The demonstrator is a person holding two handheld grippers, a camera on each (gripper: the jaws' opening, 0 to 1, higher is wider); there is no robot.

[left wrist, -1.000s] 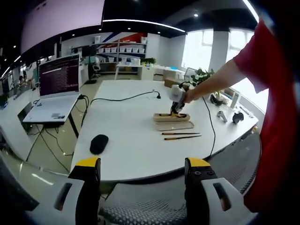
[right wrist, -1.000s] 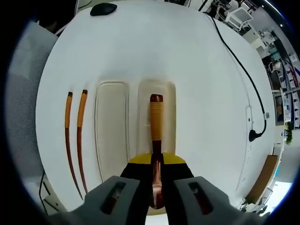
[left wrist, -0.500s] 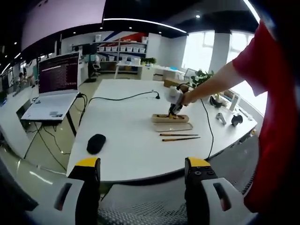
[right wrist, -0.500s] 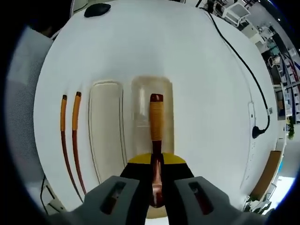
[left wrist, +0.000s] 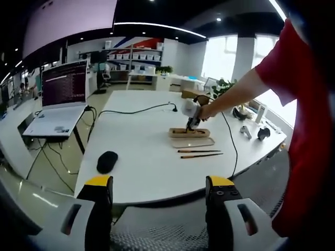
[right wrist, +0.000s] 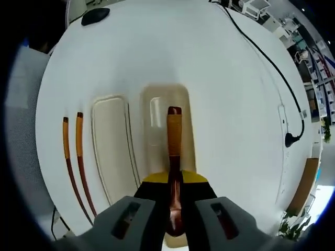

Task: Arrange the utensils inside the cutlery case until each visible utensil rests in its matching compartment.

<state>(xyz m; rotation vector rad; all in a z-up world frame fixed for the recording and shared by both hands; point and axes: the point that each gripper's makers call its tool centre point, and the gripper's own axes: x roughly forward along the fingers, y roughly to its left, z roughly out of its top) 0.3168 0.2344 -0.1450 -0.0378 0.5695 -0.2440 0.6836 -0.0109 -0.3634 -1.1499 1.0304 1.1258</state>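
At the bottom of the left gripper view, the left tool point(left wrist: 157, 209) is held low before the near edge of the white table point(left wrist: 141, 167), its two yellow-tipped jaws spread wide and released with nothing between them. Beyond it a black mouse point(left wrist: 107, 161) lies close to that near edge, with broad bare tabletop between it and the utensils. Farther in, a person's arm in a red sleeve point(left wrist: 280, 63) reaches across from the right, holding the right tool point(left wrist: 189, 124) tilted down over the cutlery case point(left wrist: 188, 133). In the right gripper view, the right tool point(right wrist: 175, 222) is clenched on the dark end of a wooden-handled utensil point(right wrist: 174, 141), whose orange-wrapped handle points away from the jaws along the length of the open case tray point(right wrist: 157, 112); whether it touches the tray floor cannot be told. Just beside the tray lies the pale lid point(right wrist: 110, 141), and beside that the pair of chopsticks point(right wrist: 72, 157) lie parallel on the table, apart from the lid. A black cable point(right wrist: 272, 68) crosses the far side, well apart from the case.
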